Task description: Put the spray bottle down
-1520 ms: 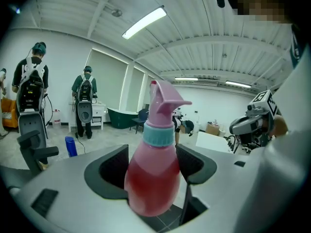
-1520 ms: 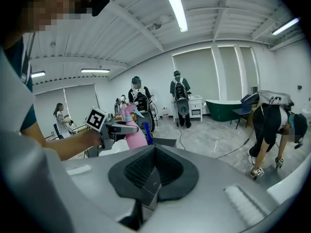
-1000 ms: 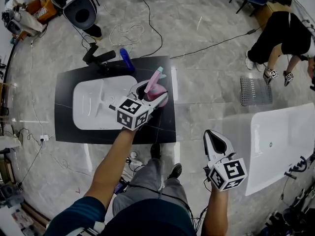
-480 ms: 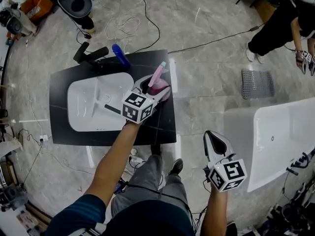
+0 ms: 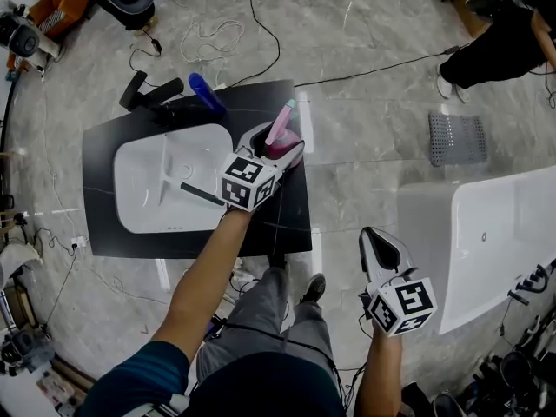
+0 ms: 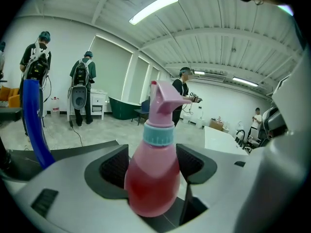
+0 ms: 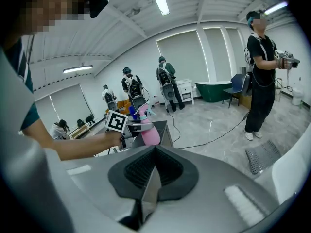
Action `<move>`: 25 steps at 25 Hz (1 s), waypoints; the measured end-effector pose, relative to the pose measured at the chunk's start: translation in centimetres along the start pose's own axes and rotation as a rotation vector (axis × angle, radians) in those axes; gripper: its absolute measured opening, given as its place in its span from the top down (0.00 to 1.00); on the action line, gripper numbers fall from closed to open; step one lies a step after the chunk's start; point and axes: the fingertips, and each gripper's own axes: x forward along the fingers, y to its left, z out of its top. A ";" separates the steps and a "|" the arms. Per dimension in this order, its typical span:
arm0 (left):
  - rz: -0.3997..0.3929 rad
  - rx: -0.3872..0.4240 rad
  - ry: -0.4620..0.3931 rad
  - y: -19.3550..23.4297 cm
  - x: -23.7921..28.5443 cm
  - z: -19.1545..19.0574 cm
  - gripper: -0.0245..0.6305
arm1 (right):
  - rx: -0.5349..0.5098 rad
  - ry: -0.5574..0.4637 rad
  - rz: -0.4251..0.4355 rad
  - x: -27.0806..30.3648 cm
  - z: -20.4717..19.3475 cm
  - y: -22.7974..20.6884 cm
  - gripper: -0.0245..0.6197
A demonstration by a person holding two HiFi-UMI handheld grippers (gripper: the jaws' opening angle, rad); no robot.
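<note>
Black table (image 5: 291, 224), white basin (image 5: 143, 185), marble floor (image 5: 365, 129); left gripper (image 5: 274, 148) tight on pink spray bottle (image 6: 153, 178), right gripper (image 5: 380, 248) closed.

a test lab hall: marble floor (image 5: 373, 137), loose cables (image 5: 211, 38), white basins (image 5: 165, 181), green bathtub (image 7: 214, 90), people (image 6: 80, 81) wearing backpacks.

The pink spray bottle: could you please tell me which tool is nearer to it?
Left. The left tool is clamped on the pink spray bottle over the black table; the right tool, shut and empty, is off the table's near right corner.
</note>
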 end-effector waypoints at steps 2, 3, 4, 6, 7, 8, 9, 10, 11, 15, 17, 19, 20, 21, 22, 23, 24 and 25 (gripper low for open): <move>0.005 0.013 -0.002 0.0 0.2 -0.2 0.49 | 0.002 0.002 0.002 0.2 0.0 -0.2 0.95; 0.007 0.023 -0.005 -0.1 0.2 -0.3 0.49 | 0.002 0.003 0.003 0.3 0.0 -0.2 0.95; 0.010 0.036 -0.008 -0.1 0.2 -0.3 0.49 | 0.002 0.004 0.005 0.4 0.1 -0.3 0.95; 0.013 0.060 -0.011 -0.2 0.3 -0.2 0.49 | 0.000 0.006 0.008 0.5 0.3 -0.3 0.95; 0.013 0.069 -0.012 -0.2 0.4 -0.2 0.49 | 0.000 0.007 0.010 0.6 0.3 -0.4 0.95; 0.014 0.075 -0.011 -0.3 0.4 -0.2 0.49 | -0.001 0.008 0.011 0.7 0.4 -0.4 0.95; 0.014 0.080 -0.011 -0.3 0.4 -0.3 0.49 | -0.002 0.010 0.013 0.7 0.4 -0.4 0.95; 0.014 0.085 -0.009 -0.3 0.4 -0.4 0.49 | -0.003 0.011 0.015 0.8 0.4 -0.4 0.95; 0.015 0.090 -0.006 -0.4 0.3 -0.5 0.49 | -0.005 0.011 0.018 0.8 0.4 -0.4 0.95; 0.006 0.119 0.004 -0.7 0.1 -0.7 0.49 | -0.014 0.011 0.029 1.1 0.8 -0.3 0.95; -0.006 0.141 0.006 -1.1 -0.2 -0.6 0.49 | -0.019 0.010 0.036 1.2 0.9 -0.1 0.95; -0.017 0.170 0.011 -1.5 -0.7 -0.4 0.47 | -0.027 0.008 0.043 1.1 1.2 0.2 0.95; -0.019 0.186 0.011 -1.7 -0.9 -0.1 0.45 | -0.031 0.006 0.046 1.0 1.3 0.3 0.95; -0.019 0.202 0.007 -1.8 -1.3 0.2 0.44 | -0.035 0.004 0.049 0.9 1.5 0.5 0.95; -0.015 0.219 0.005 -2.0 -1.7 0.5 0.43 | -0.039 0.001 0.052 0.7 1.7 0.6 0.95; -0.010 0.233 0.009 -2.1 -2.1 0.6 0.42 | -0.043 -0.002 0.055 0.6 1.9 0.7 0.95; -0.006 0.246 0.017 -2.2 -2.6 0.7 0.41 | -0.047 -0.005 0.057 0.4 2.0 0.9 0.95; -0.002 0.260 0.023 -2.3 -3.1 0.8 0.40 | -0.051 -0.008 0.059 0.3 2.2 1.0 0.95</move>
